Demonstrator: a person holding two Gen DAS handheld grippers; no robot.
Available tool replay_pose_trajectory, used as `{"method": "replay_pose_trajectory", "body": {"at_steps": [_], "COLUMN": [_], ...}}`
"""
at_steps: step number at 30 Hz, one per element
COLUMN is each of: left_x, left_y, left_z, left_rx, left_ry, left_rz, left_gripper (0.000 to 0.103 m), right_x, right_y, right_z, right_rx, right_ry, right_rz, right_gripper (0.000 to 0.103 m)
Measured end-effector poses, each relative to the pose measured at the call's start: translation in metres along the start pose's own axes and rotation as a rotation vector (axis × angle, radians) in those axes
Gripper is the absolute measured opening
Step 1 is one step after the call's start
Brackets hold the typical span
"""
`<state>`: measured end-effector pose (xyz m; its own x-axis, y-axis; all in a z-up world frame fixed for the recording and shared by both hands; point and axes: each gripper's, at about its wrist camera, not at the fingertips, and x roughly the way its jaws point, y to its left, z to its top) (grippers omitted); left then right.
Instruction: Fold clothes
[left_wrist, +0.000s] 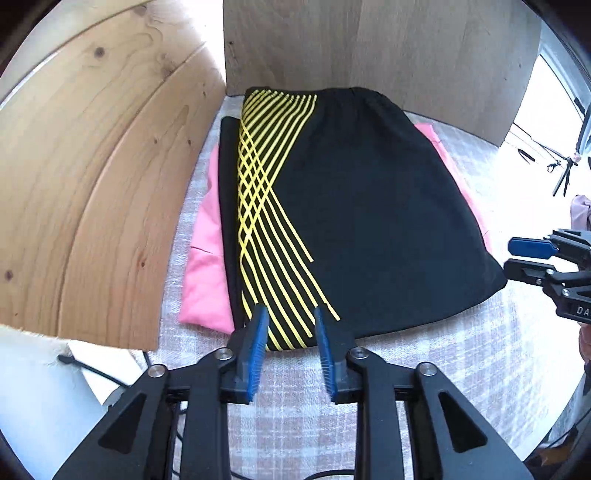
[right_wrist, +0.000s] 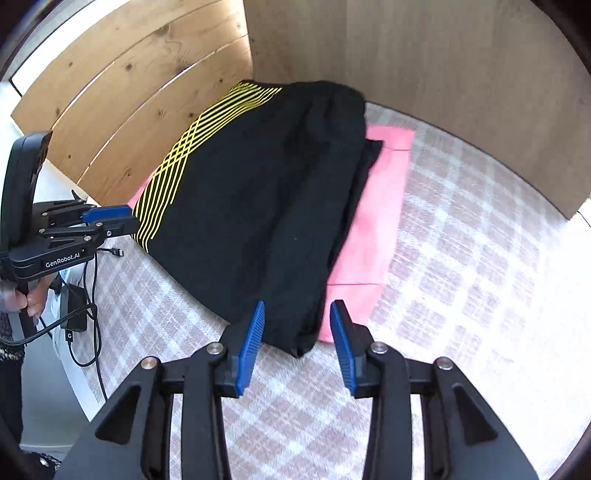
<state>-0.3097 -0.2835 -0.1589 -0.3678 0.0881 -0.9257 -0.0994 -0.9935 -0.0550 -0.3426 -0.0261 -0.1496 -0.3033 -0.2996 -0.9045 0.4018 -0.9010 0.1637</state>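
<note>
The black garment (left_wrist: 369, 206) lies folded just ahead of both grippers: left gripper (left_wrist: 290, 317) and right gripper (right_wrist: 297, 314) gape, holding nothing.

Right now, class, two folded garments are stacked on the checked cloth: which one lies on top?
The black garment with yellow stripes lies on top. The pink garment sits beneath it, showing only at the edges on both sides.
</note>
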Motion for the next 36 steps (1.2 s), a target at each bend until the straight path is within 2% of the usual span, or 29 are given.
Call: {"method": "replay_pose_trajectory", "body": {"at_steps": [1,2,3,6,9,13,17,22,24,26,31,36], "left_x": [-0.009,-0.02,-0.031,-0.057,-0.076,-0.091,-0.118,-0.144,-0.154,-0.16,-0.178,-0.195], "left_y": [-0.002,-0.007,-0.014,-0.033,-0.05,-0.078,-0.101,-0.132,-0.146,-0.161,-0.193,-0.221], "left_z": [-0.001,-0.006,-0.011,-0.027,-0.042,-0.054,-0.073,-0.096,-0.106,-0.116,-0.15,-0.179], "left_rx": [-0.012,-0.014,-0.012,-0.03,-0.041,-0.009,0.003,-0.011,-0.021,-0.034,-0.063,-0.067], "left_ry": [-0.015,-0.045,-0.078,-0.139,-0.166,-0.199,-0.221,-0.254,-0.27,-0.279,-0.276,-0.284], "left_rz": [0.009,0.018,0.023,0.01,-0.025,-0.007,0.033,0.024,0.022,0.029,0.021,0.077], "left_gripper": [0.054,0.063,0.064,0.065,0.067,0.067,0.068,0.068,0.068,0.075,0.075,0.076], "right_x": [-0.014,-0.028,-0.04,-0.072,-0.097,-0.123,-0.146,-0.183,-0.197,-0.211,-0.236,-0.25], "right_y": [0.0,0.001,0.001,0.006,0.006,0.005,0.017,0.026,0.024,0.018,0.004,-0.008], "right_z": [-0.004,-0.009,-0.014,-0.033,-0.053,-0.076,-0.101,-0.136,-0.153,-0.171,-0.216,-0.249], "right_rx": [0.014,0.032,0.052,0.098,0.15,0.19,0.159,0.12,0.114,0.116,0.117,0.109], "right_ry": [-0.026,-0.052,-0.083,-0.166,-0.203,-0.221,-0.233,-0.292,-0.314,-0.332,-0.362,-0.368], "right_rz": [-0.019,-0.048,-0.084,-0.191,-0.264,-0.264,-0.283,-0.285,-0.285,-0.27,-0.259,-0.239], "right_gripper": [0.049,0.062,0.068,0.069,0.069,0.069,0.069,0.069,0.07,0.073,0.074,0.074]}}
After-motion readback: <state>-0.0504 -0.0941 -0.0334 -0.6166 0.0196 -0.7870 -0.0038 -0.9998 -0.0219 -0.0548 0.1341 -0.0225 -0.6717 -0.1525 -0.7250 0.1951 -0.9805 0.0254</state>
